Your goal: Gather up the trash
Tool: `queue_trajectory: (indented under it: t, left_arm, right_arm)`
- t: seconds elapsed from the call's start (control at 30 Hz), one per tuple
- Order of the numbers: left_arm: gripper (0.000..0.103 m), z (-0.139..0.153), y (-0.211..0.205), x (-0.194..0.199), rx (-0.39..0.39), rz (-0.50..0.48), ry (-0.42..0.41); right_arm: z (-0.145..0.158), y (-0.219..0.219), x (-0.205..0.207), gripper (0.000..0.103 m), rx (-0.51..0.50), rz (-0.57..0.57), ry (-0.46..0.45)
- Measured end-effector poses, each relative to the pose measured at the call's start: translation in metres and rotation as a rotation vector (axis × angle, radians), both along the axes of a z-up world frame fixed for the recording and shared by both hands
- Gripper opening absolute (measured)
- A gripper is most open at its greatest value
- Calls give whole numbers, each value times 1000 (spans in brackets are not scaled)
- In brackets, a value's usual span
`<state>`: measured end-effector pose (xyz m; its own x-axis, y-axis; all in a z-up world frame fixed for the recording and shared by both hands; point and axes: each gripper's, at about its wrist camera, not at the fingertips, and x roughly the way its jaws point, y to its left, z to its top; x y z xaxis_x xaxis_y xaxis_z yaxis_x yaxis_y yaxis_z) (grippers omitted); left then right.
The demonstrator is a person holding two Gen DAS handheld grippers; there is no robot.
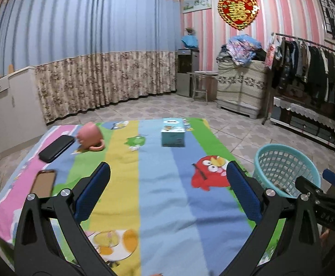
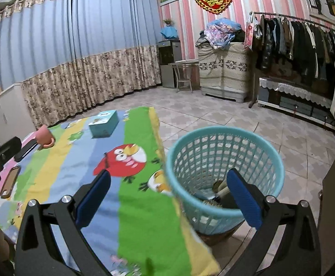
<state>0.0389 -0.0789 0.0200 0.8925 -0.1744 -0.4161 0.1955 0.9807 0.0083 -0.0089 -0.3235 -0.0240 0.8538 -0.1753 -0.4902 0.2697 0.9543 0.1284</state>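
The left hand-held gripper hangs over the tabletop, which is covered by a striped cartoon-bird cloth, with its blue-padded fingers spread wide and nothing between them. The right hand-held gripper is likewise spread wide and empty; its left finger is over the cloth's edge and its right finger is over the round turquoise plastic lattice basket.

That basket stands on the tiled floor just beside the right edge of the tabletop. Inside it, at the bottom, lies some trash: a pale rolled piece and other bits too blurred to tell apart.

On the cloth, toward the far side, a pink ceramic mug lies tipped on its side, with a black flat rectangular case just beside it on the left. Nearer, at the left edge, lies a smartphone in a brown-rimmed case. A light blue cardboard tissue box stands well apart from the mug, near the far edge.
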Motion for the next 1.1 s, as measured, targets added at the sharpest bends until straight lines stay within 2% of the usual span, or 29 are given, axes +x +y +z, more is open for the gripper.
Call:
queue_trajectory:
  t: [0.27,0.4,0.57,0.77,1.1]
  left_arm:
    - [98,-13,19,-32,33,32,-26]
    - [98,-18,25,-37,24,37,-32]
    - [98,-20,28,-37,15,45,-50]
    - [98,-25,34,-36,-20,46,-34]
    - [98,-28,33,-32,-17,47,-27]
  right_arm:
    - [2,17,-17,99,-22,10,-42]
    - [3,21,-19,99,-31,20,-54]
    - [3,27,-19,99,-33,25,-61]
    - [3,36,-20,99,-78,34,-73]
    - [2,50,-19,99,-126,47,-79]
